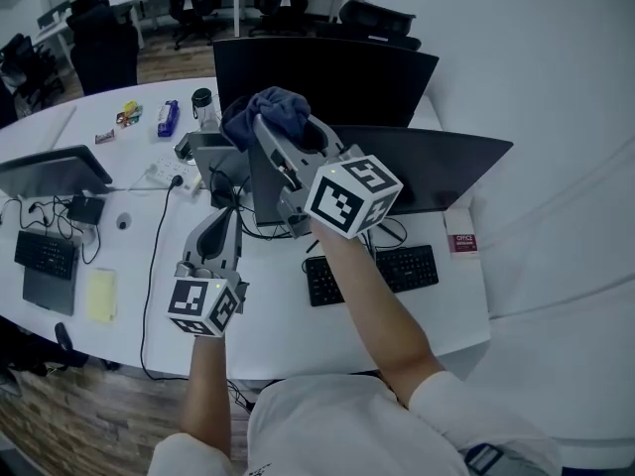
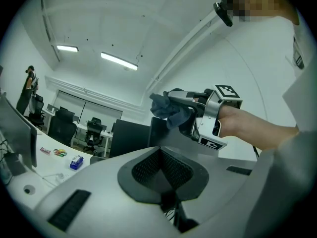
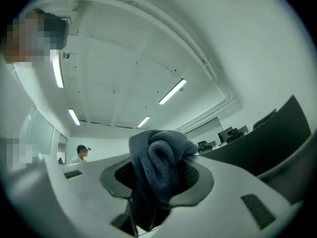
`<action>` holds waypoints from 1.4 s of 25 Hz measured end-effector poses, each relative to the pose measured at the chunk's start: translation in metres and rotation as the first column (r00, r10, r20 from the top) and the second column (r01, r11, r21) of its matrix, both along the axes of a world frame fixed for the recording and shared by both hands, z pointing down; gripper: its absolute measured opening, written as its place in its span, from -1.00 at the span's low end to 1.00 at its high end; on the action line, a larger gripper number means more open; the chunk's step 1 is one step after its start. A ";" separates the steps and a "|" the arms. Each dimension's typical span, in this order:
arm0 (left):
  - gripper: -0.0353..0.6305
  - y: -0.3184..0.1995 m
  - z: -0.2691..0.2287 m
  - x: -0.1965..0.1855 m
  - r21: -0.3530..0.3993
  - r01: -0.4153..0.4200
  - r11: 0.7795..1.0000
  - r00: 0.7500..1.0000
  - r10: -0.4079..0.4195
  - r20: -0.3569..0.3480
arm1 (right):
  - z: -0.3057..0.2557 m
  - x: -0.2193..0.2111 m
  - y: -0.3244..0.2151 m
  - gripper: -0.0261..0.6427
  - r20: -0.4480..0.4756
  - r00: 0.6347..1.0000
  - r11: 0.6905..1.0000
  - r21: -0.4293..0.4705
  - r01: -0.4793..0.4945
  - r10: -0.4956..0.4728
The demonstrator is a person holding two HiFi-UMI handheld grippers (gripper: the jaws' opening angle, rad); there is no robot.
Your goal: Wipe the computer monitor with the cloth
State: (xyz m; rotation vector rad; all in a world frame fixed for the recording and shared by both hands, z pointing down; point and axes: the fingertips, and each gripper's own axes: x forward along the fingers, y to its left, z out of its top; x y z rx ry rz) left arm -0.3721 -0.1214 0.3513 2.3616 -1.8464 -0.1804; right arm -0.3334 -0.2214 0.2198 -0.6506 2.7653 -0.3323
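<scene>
A dark blue cloth (image 1: 266,110) is bunched between the jaws of my right gripper (image 1: 270,132), which is shut on it and held high over the desk. Its folds fill the right gripper view, where the cloth (image 3: 158,157) bulges out of the right gripper (image 3: 156,182). A dark monitor (image 1: 437,162) stands just right of the cloth, and a second one (image 1: 327,72) stands behind. My left gripper (image 1: 220,221) hangs lower and to the left, shut with nothing in it. The left gripper (image 2: 161,175) looks up at the cloth (image 2: 166,108).
A black keyboard (image 1: 382,271) and a red-and-white box (image 1: 461,238) lie on the white desk (image 1: 278,315). At the left are another monitor (image 1: 50,172), a keyboard (image 1: 45,254), a yellow pad (image 1: 101,294) and cables. A bottle (image 1: 203,107) stands behind. A person (image 2: 29,83) stands far off.
</scene>
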 end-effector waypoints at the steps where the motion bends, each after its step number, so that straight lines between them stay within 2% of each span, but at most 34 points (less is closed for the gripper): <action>1: -0.88 -0.001 -0.001 0.001 0.003 -0.002 1.000 1.000 0.002 0.000 | 0.000 0.001 -0.001 -0.44 -0.037 0.999 1.000 0.023 -0.013 0.014; 5: -0.88 -0.004 -0.004 0.006 0.010 -0.010 1.000 1.000 0.010 -0.004 | 0.000 0.001 -0.004 -0.44 -0.188 0.978 0.990 0.129 -0.064 0.088; 9: -0.88 -0.005 -0.001 0.013 0.009 -0.018 1.000 1.000 0.018 -0.013 | 0.012 -0.005 -0.007 -0.44 -0.372 0.916 0.971 0.228 -0.069 0.152; 13: -0.88 -0.007 0.000 0.020 0.009 -0.026 1.000 1.000 0.026 -0.016 | 0.022 0.001 -0.013 -0.44 -0.478 0.851 0.951 0.298 -0.077 0.219; 24: -0.88 -0.017 -0.005 0.047 0.009 -0.042 0.999 0.999 0.042 0.003 | 0.027 0.041 -0.029 -0.44 -0.531 0.810 0.945 0.315 -0.087 0.251; 30: -0.88 -0.028 -0.010 0.074 0.016 -0.041 0.999 0.999 0.040 0.023 | 0.028 0.069 -0.037 -0.44 -0.550 0.792 0.936 0.344 -0.076 0.266; 35: -0.88 -0.039 -0.015 0.108 0.017 -0.054 0.998 0.998 0.053 0.035 | 0.027 0.102 -0.047 -0.44 -0.545 0.791 0.931 0.356 -0.081 0.277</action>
